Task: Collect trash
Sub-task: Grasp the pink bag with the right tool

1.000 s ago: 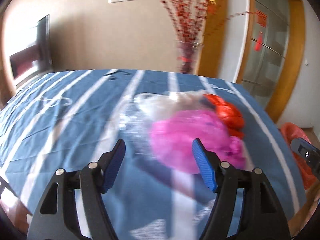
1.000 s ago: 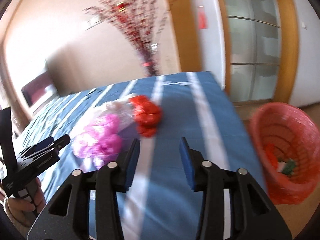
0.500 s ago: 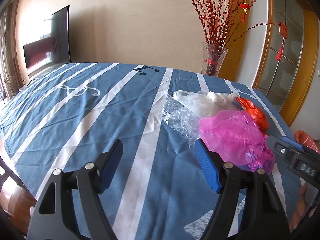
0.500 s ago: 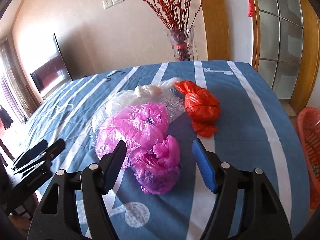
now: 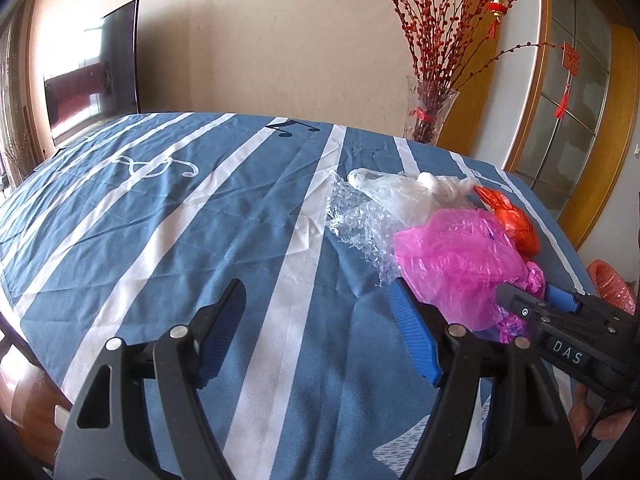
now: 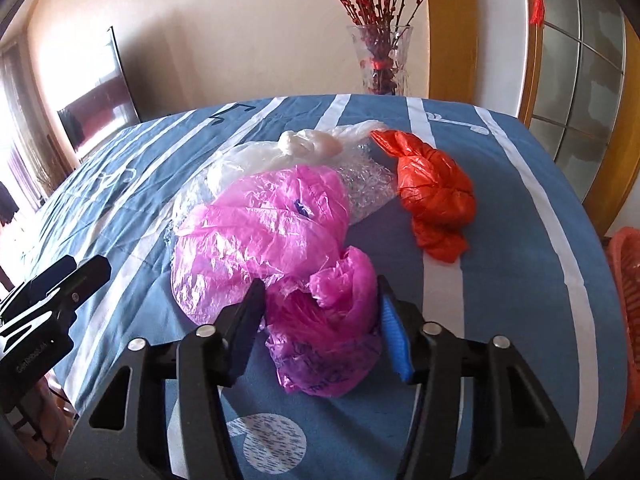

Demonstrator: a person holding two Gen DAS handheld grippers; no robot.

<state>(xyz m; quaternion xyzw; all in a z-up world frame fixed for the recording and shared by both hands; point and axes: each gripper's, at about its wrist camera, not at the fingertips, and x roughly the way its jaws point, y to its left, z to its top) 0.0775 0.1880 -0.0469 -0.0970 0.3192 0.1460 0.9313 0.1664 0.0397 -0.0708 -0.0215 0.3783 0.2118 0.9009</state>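
Crumpled plastic bags lie in a heap on the blue striped tablecloth point(image 6: 520, 288): a pink bag point(image 6: 272, 232) point(image 5: 460, 256), a white bag point(image 6: 304, 148) point(image 5: 404, 192), clear bubble wrap point(image 6: 364, 184) point(image 5: 360, 220) and an orange bag point(image 6: 436, 188) point(image 5: 516, 220). My right gripper point(image 6: 320, 304) is open with its fingers on either side of the pink bag's near lump. My left gripper point(image 5: 316, 312) is open and empty over bare cloth, left of the heap. The right gripper also shows in the left wrist view point(image 5: 532, 300).
A red plastic basket point(image 6: 628, 304) point(image 5: 612, 284) stands on the floor past the table's right edge. A glass vase with red branches point(image 6: 380, 60) point(image 5: 428, 112) stands behind the table's far edge. A TV point(image 5: 96, 68) stands at the far left.
My right gripper has moved forward and down so its fingers now flank the pink bag. My left gripper has shifted slightly and stays open.
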